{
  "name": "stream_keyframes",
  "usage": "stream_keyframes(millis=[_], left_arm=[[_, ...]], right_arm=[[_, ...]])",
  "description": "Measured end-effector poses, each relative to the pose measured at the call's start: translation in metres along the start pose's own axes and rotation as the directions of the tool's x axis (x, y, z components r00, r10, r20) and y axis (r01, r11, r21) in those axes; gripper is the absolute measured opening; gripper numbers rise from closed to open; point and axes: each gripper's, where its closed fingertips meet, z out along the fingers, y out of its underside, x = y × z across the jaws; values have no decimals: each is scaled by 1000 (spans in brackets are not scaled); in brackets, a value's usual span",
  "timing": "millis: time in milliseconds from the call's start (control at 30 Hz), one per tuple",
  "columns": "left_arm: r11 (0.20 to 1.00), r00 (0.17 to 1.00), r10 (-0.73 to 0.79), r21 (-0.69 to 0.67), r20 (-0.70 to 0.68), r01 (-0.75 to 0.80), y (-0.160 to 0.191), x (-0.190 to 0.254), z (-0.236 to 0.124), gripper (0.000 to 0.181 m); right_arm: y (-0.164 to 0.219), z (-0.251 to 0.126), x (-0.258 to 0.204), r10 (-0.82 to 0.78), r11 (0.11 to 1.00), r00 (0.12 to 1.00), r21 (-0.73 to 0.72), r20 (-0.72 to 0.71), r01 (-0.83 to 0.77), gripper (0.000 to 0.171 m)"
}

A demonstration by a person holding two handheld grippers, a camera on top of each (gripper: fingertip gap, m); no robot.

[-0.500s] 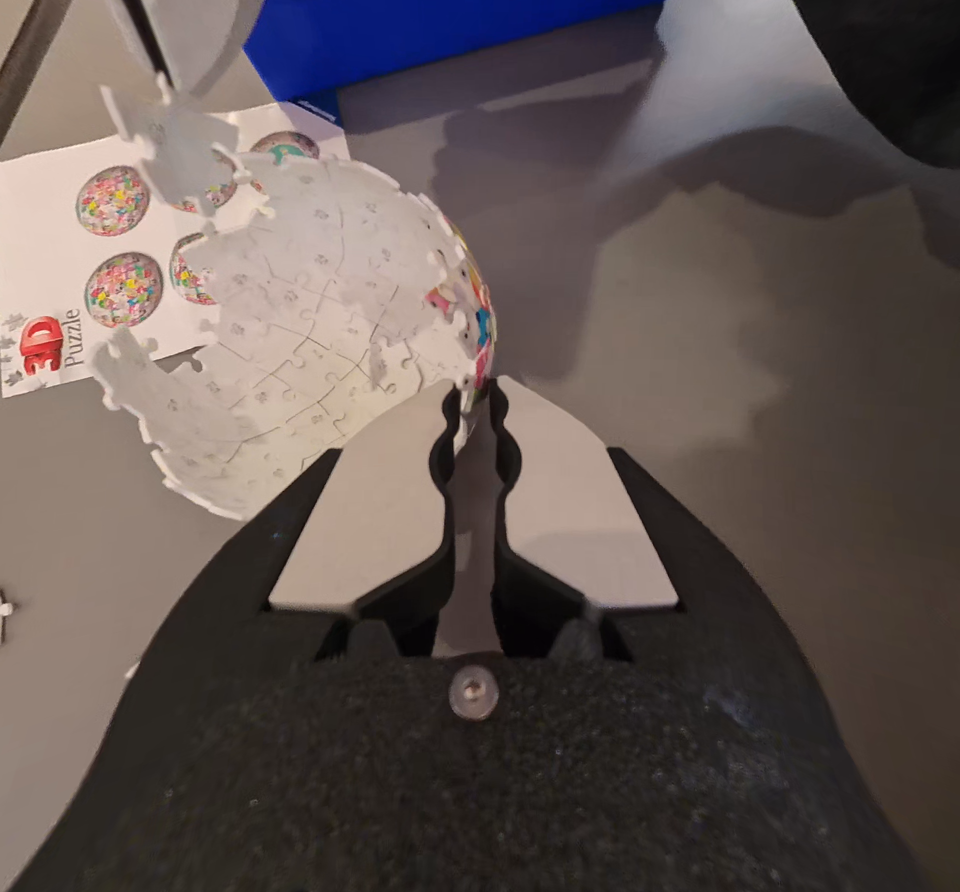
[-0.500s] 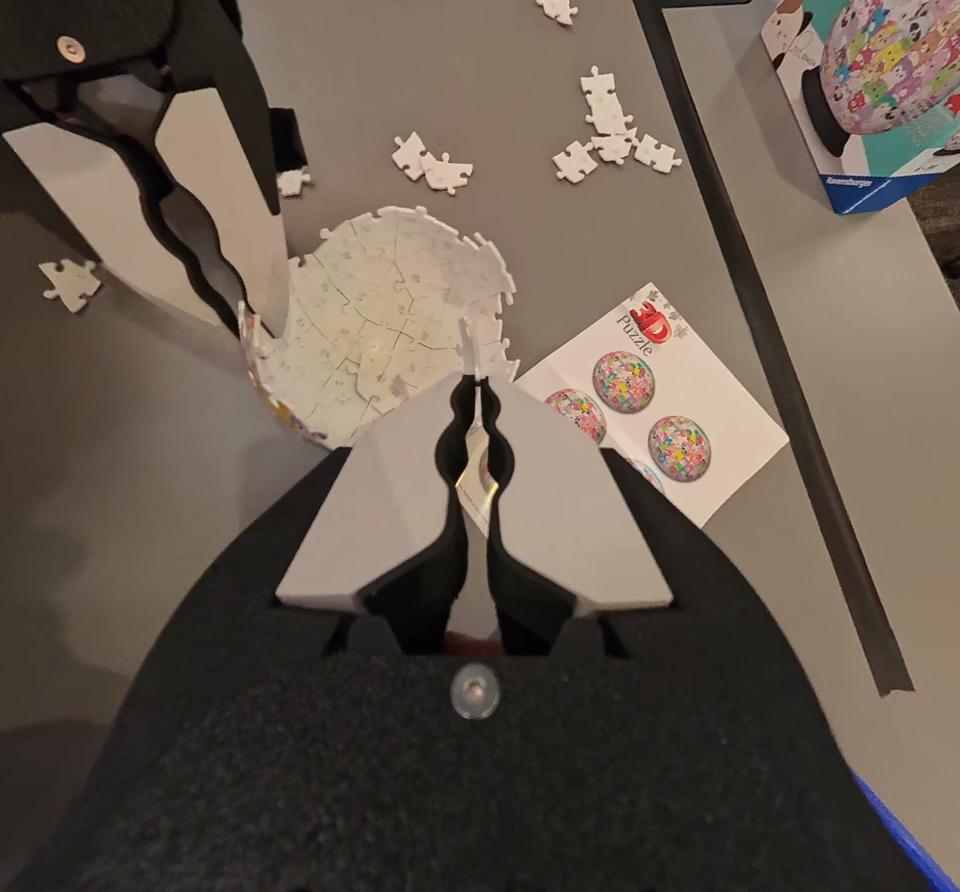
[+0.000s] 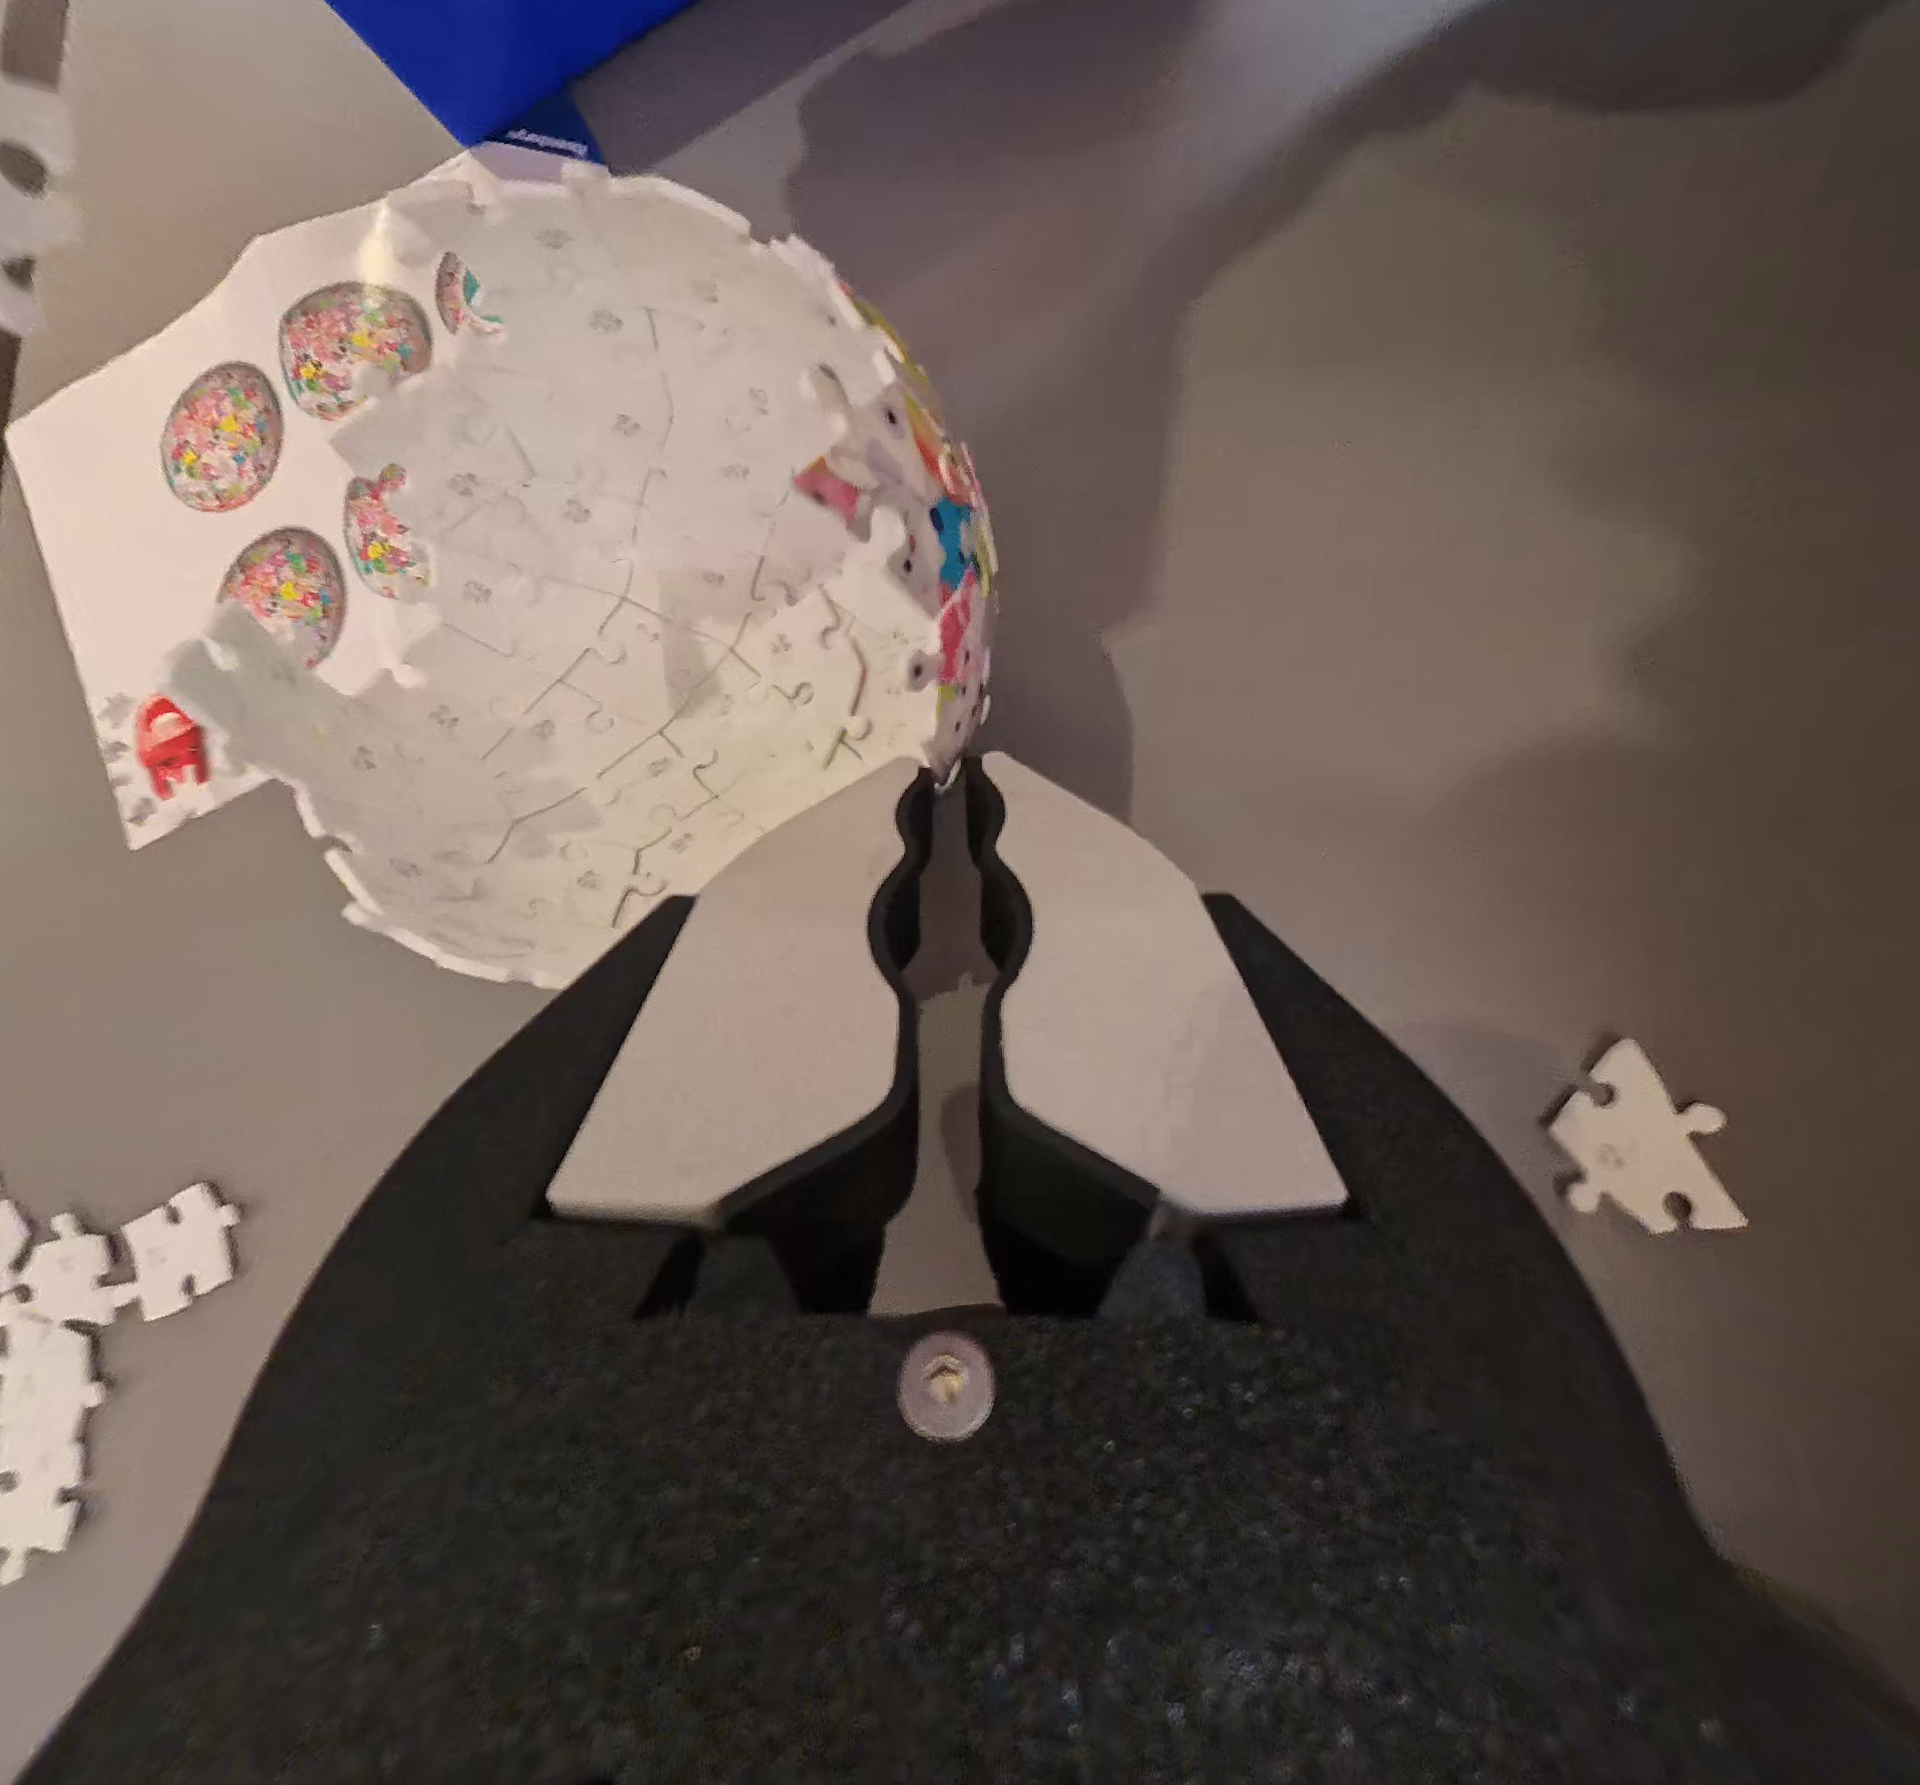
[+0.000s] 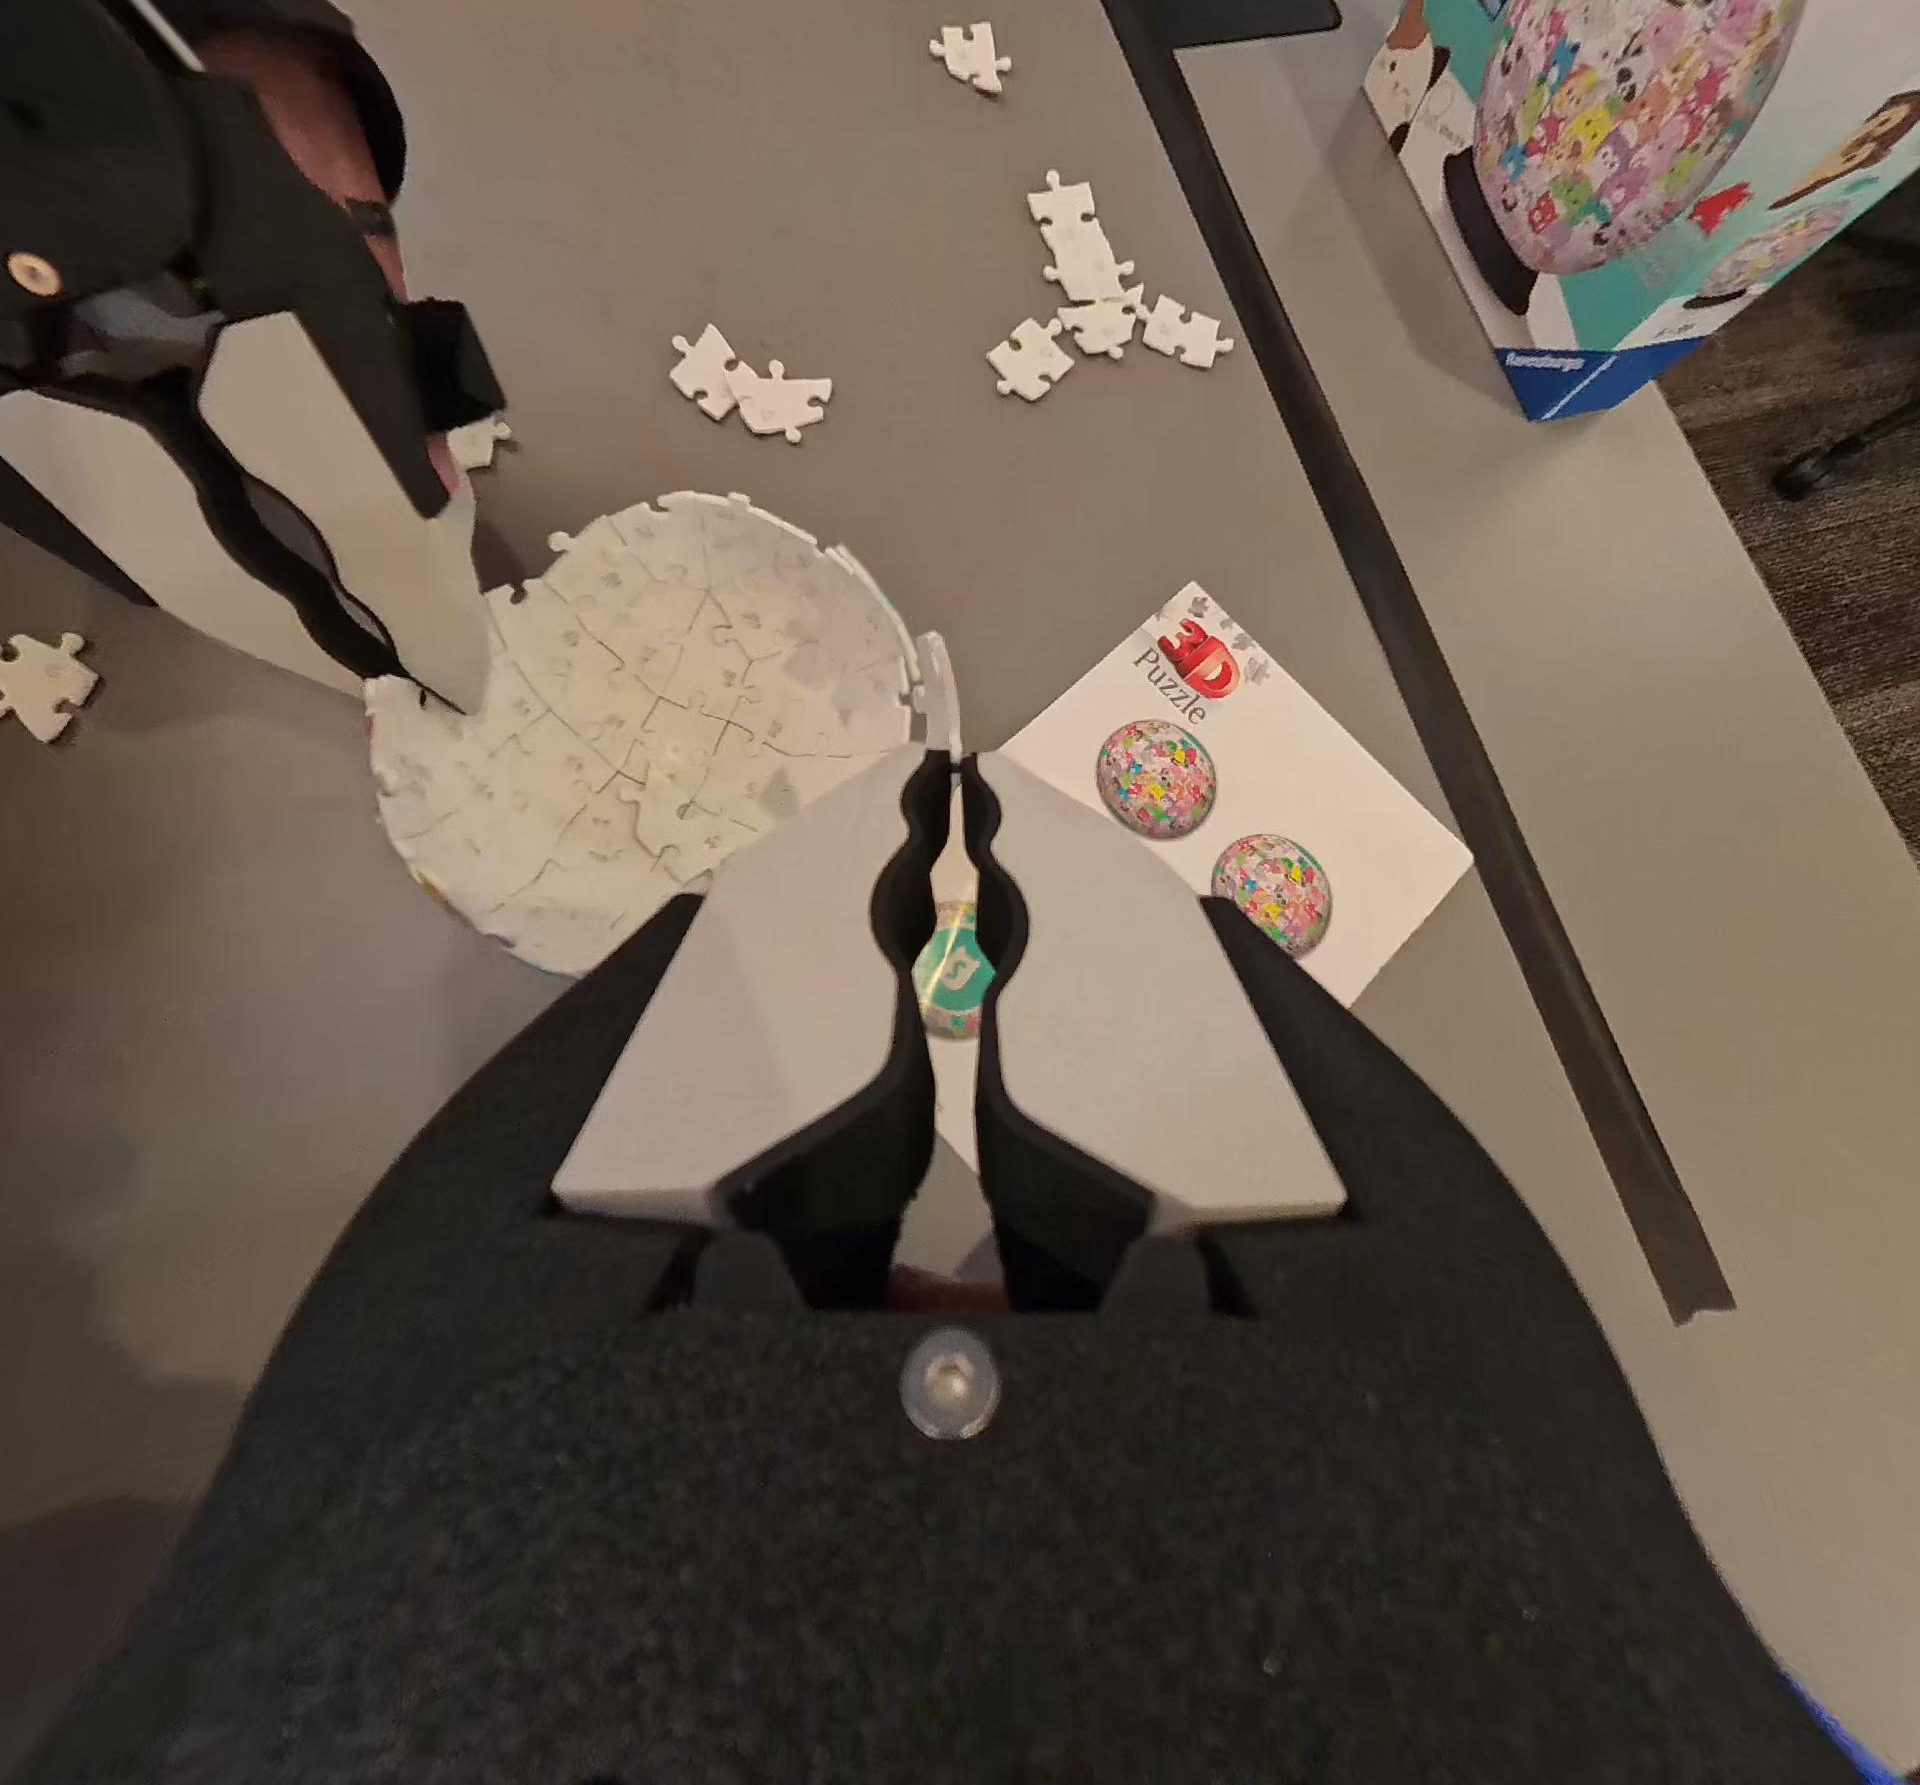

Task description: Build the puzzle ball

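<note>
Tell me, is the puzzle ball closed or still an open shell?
Open. The puzzle ball is only a part shell: its white inside faces up, its rim is jagged, and loose pieces lie on the table.

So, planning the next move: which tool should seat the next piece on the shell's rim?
Right. The right tool pinches a white piece at the near rim of the shell; the left tool is occupied clamping the opposite rim.

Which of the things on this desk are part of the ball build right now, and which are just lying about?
In the job:
- half-built ball shell
- left gripper, clamped on the shell's rim
- right gripper, pinching a piece at the rim
- loose white pieces, still to fit

Lying about:
- picture leaflet
- puzzle box
</note>
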Motion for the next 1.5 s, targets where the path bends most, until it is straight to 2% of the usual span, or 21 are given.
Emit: stream_keyframes(millis=[167, 400, 433, 500, 600, 733, 867, 1033, 1233, 1500], left_arm=[[992, 992, 116, -52, 50, -113, 13, -4, -1, 6], [993, 992, 118, -36, 48, -116, 14, -4, -1, 6], [994, 993, 104, -27, 49, -103, 13, -4, -2, 10], [998, 997, 54, 11, 54, -55, 9, -4, -6, 31], [989, 999, -41, 140, 18, 38, -5, -1, -25, 39], [924, 978, -209, 332, 16, 192, -31, -30, -60, 38], [928, 949, -273, 304, 158, 216, -32, -77, -63, 32], [956, 966, -191, 255, 174, 143, -42, -84, -42, 25], [965, 971, -125, 251, 204, 71, -53, -79, -42, 23], [981, 975, -55, 195, 216, 12, -59, -78, -42, 8]], right_arm=[[0, 14, 2, -21, 999, 1000, -40, 1, 21, 1], [8, 22, -4, -66, 993, 998, -98, -21, 63, 1], [9, 23, -6, -82, 991, 996, -107, -24, 79, 1], [8, 24, -8, -111, 987, 993, -117, -33, 106, 1], [9, 26, -13, -135, 983, 990, -132, -35, 129, 2], [6, 29, -20, -147, 981, 989, -135, -27, 142, 1], [-4, 26, -33, -130, 988, 991, -84, -4, 129, 2], [-26, 17, -55, -155, 987, 987, 43, 29, 154, 2], [-12, 12, -54, -218, 974, 976, -70, -6, 217, 2], [-20, 10, -58, -266, 960, 964, -95, -10, 264, 2]])
